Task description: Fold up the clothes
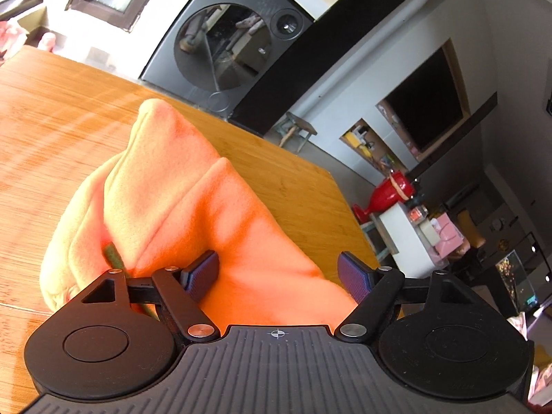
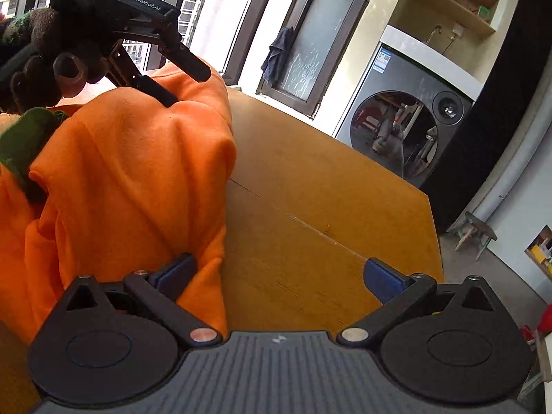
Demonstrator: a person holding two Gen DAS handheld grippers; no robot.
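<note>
Left wrist view, left to right: wooden table (image 1: 62, 110) runs from the near left to a far right corner. An orange garment (image 1: 193, 186) lies heaped on it, its left side washed pale by light, a dark green bit at its near left. The left gripper (image 1: 279, 272) stands with jaws fairly wide, the orange cloth filling the space between the blue pads (image 1: 203, 272); the left pad touches a fold, the right pad looks clear of the cloth, so nothing is clamped. Far behind, a grey washing machine (image 1: 224, 51) with a round door carries a small blue-and-white sticker at its top, too small to read. At far right, a dark screen (image 1: 424, 103) on the wall, a red vase-shaped object (image 1: 390, 189) and a white cabinet (image 1: 410, 238).

Right wrist view, left to right: a hand in a dark knitted glove (image 2: 41, 69) holds the other gripper high at far left; its body reads "GenRobot.AI" in white. Its fingers come down onto the top of the raised orange heap, a detail the left view lacks. A green patch (image 2: 27, 141) shows at the garment's left edge. The right gripper (image 2: 279, 276) has jaws wide; its left pad sits against the garment's hanging edge, with bare table between the pads. Far right stand a frosted-glass door (image 2: 310, 41) with dark cloth on its handle and a wooden stool (image 2: 476, 234).
</note>
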